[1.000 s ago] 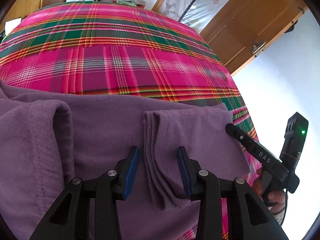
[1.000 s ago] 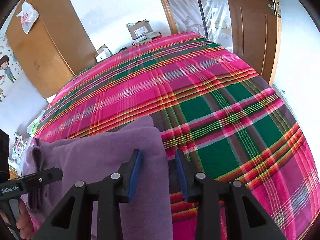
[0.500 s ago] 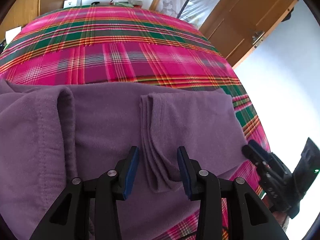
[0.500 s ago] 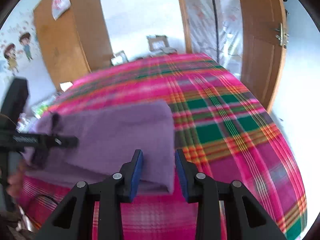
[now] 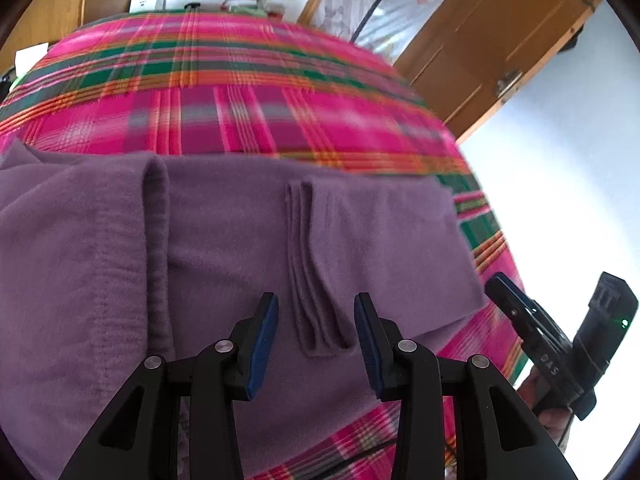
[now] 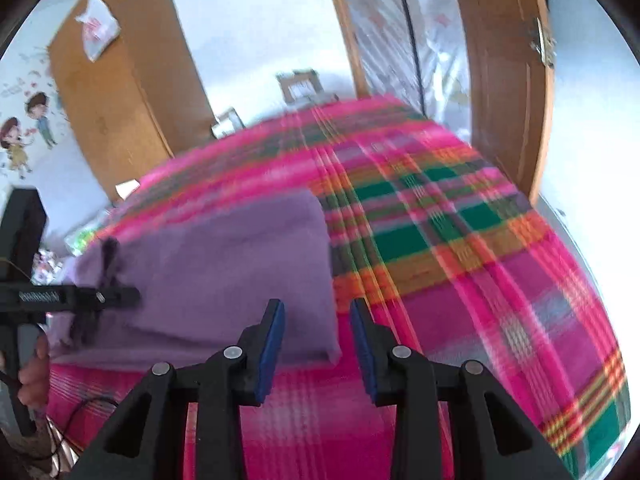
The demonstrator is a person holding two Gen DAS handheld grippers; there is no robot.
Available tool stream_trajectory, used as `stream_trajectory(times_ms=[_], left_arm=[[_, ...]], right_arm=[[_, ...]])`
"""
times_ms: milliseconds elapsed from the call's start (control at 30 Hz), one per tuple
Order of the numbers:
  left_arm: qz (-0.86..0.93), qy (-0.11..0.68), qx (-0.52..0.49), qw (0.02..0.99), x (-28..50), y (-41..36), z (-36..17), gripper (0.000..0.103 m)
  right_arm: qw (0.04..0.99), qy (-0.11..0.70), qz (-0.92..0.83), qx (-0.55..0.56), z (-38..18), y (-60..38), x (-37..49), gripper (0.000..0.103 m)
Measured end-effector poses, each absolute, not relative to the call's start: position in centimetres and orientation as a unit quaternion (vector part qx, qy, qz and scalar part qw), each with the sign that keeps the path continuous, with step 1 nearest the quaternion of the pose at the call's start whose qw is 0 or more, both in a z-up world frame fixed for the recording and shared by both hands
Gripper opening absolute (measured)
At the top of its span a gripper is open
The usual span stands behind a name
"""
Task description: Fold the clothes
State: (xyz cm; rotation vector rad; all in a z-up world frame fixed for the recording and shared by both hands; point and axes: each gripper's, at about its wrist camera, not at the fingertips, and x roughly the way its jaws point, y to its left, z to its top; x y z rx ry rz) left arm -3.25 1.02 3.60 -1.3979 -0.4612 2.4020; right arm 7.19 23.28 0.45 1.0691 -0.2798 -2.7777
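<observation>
Covering the bed, a plaid blanket (image 5: 248, 112) in pink, green and orange carried the purple garment (image 5: 224, 240) at its near edge, partly folded, with a layered flap on its right half. Above that flap hung the left gripper (image 5: 316, 336), jaws apart and empty. Near the garment's right corner, the right gripper (image 6: 316, 344) was equally apart, gripping nothing.
</observation>
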Motion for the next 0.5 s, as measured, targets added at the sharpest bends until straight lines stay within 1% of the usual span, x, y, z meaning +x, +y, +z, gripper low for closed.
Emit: stream_trajectory(times_ms=[67,167,267,367,500], left_arm=[[0.847,-0.168,-0.479,0.159,-3.2,0.7,4.1,0.041],[0.851,-0.188,-0.463,0.161,-4.0,0.2,5.1,0.041],[0.850,-0.200,-0.459,0.166,-5.3,0.5,5.4,0.041],[0.852,-0.197,-0.454,0.169,-6.5,1.4,5.4,0.041],[0.841,-0.199,-0.479,0.152,-7.8,1.4,3.9,0.041]], right_arm=[[0.075,-0.084,-0.930,0.349,1.2,22.9,6.2,0.034],[0.090,-0.091,-0.931,0.342,1.9,22.7,4.2,0.025],[0.099,-0.103,-0.926,0.348,2.3,22.4,1.6,0.018],[0.098,-0.111,-0.922,0.358,2.2,22.2,-0.1,0.016],[0.098,-0.111,-0.917,0.371,1.8,22.0,-1.9,0.016]])
